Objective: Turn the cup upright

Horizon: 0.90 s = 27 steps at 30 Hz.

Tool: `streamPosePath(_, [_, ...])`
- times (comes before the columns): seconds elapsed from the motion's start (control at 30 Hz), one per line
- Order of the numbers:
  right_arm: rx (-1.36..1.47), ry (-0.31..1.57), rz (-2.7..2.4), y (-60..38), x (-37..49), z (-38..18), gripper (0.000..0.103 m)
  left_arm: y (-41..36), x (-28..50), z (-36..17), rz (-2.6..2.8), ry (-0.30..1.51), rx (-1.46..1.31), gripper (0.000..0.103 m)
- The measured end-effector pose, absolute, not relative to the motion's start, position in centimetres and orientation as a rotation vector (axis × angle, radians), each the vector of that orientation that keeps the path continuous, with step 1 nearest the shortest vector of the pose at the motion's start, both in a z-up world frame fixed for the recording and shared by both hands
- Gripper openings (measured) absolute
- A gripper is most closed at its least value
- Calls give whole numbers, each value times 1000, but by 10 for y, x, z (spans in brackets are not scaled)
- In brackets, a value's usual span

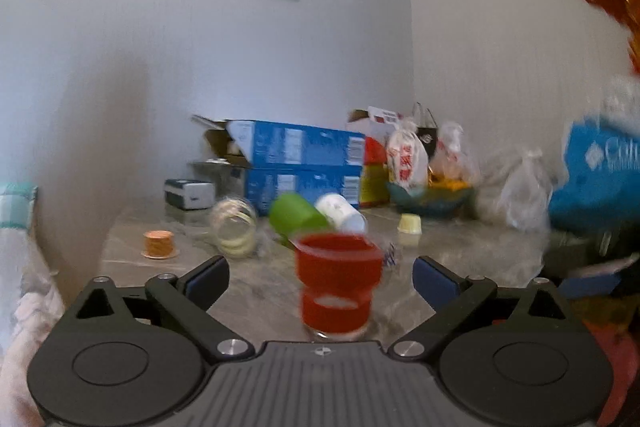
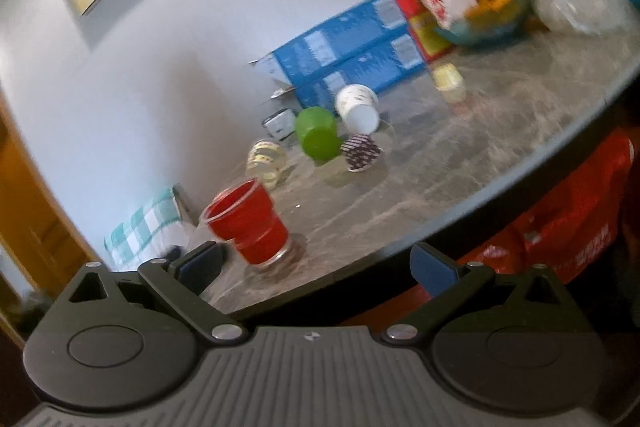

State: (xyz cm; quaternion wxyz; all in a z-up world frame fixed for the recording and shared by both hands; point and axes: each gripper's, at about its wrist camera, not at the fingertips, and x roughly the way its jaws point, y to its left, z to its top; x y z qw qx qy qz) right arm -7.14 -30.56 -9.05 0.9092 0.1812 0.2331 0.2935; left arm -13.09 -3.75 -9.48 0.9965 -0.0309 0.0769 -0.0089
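A red glass cup (image 1: 336, 283) stands upright on the grey marble table (image 1: 260, 291), close in front of my left gripper (image 1: 320, 277), which is open with the cup between its spread fingers, not touching. In the right wrist view the red cup (image 2: 248, 221) stands near the table's front edge; my right gripper (image 2: 320, 267) is open and empty, off the table edge. Behind lie a green cup (image 1: 298, 215) on its side, a white cup (image 1: 342, 213) on its side, a clear glass (image 1: 236, 227) on its side, and a patterned cup (image 2: 360, 151).
Stacked blue boxes (image 1: 304, 163) and a bowl with bagged food (image 1: 432, 195) line the back. A small yellow cup (image 1: 410, 225) and an orange cup (image 1: 159, 244) stand upside down. A red bag (image 2: 560, 227) hangs below the table edge.
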Motion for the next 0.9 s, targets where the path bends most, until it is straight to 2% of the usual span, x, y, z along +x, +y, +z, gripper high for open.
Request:
streamPosePath(0.17, [171,394,552,-274,-92,-56,102,0,-132,-37,-85,366,-249,103])
streamPosePath(0.4, [45,402,534,-253,-102,-19,102,-13,-138,1,-77,532,-97,103])
streamPosePath(0.6, [67,469,592,-259,-92,14,102,-23,-137,19,-111,546,-74,103])
streamPosePath(0.9, [75,519,541,-264,-72,7,102,-25,-124,18,-86,576,-78,103])
